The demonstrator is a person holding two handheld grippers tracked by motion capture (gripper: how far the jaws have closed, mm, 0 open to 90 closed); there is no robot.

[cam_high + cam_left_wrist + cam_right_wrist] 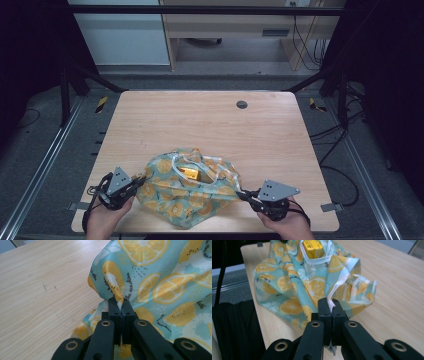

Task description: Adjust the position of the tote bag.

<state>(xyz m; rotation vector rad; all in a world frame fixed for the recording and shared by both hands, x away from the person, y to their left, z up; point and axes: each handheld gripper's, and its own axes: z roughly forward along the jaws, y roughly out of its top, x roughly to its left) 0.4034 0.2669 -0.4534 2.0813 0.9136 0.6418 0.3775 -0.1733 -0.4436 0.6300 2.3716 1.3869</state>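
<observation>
A light-blue cloth bag [187, 192] printed with orange and lemon slices lies near the front edge of the wooden table [210, 125]. Its mouth is open upward and a yellow box [191, 173] sits inside. My left gripper [141, 179] is shut on the bag's left side, pinching a fold of the fabric [120, 301]. My right gripper [242, 194] is shut on the bag's right edge, with the white trim [331, 303] caught between its jaws. In the right gripper view the bag [312, 287] spreads ahead and the yellow box [313, 248] shows in its opening.
A small dark round grommet [242, 104] sits in the table near its far edge. Bare wood spreads behind and beside the bag. Black frame posts and cables stand on the floor around the table, with a wooden desk behind.
</observation>
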